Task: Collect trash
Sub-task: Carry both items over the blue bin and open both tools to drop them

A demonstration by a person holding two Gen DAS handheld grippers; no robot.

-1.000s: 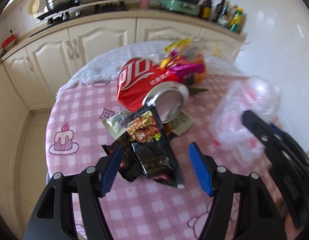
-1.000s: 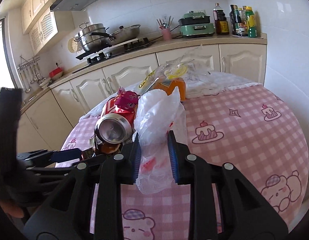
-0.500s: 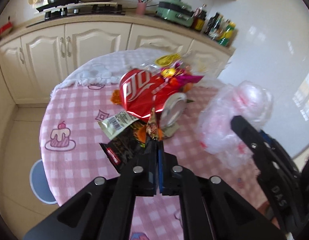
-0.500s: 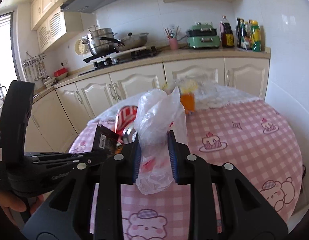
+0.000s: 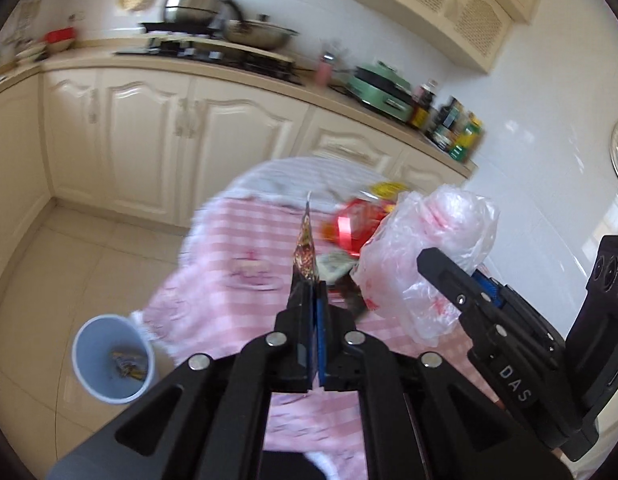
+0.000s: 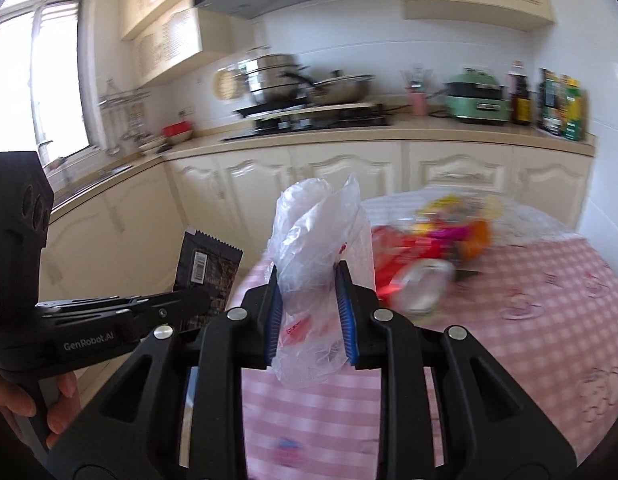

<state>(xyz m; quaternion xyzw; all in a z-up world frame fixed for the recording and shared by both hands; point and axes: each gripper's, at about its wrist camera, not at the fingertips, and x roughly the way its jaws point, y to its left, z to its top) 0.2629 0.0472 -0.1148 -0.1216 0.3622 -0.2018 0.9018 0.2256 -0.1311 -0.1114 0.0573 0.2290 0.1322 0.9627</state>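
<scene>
A: What's happening w/ the trash right now?

B: Carry step, I'd say; left gripper [image 5: 314, 300] has its fingers clamped tight on a dark snack wrapper [image 5: 304, 254], held edge-up in the air over the pink checked table [image 5: 213, 280]; right gripper [image 6: 311, 312] has its fingers pinched on a crumpled clear plastic bag [image 6: 321, 248], also off the table.

A: Anything left on the table?

B: Yes; a red can [image 6: 419, 286] on its side & a heap of bright wrappers [image 6: 453, 228] at the far side; blurry, can't tell more.

A: Where does it all go?

B: Prob. the pale blue bin [image 5: 113, 360] on the floor, down-left beside the table, w/ some scraps already in it; next move calls for bringing each load above its mouth, then parting the fingers; light plastic may cling to the pads or drift wide.
</scene>
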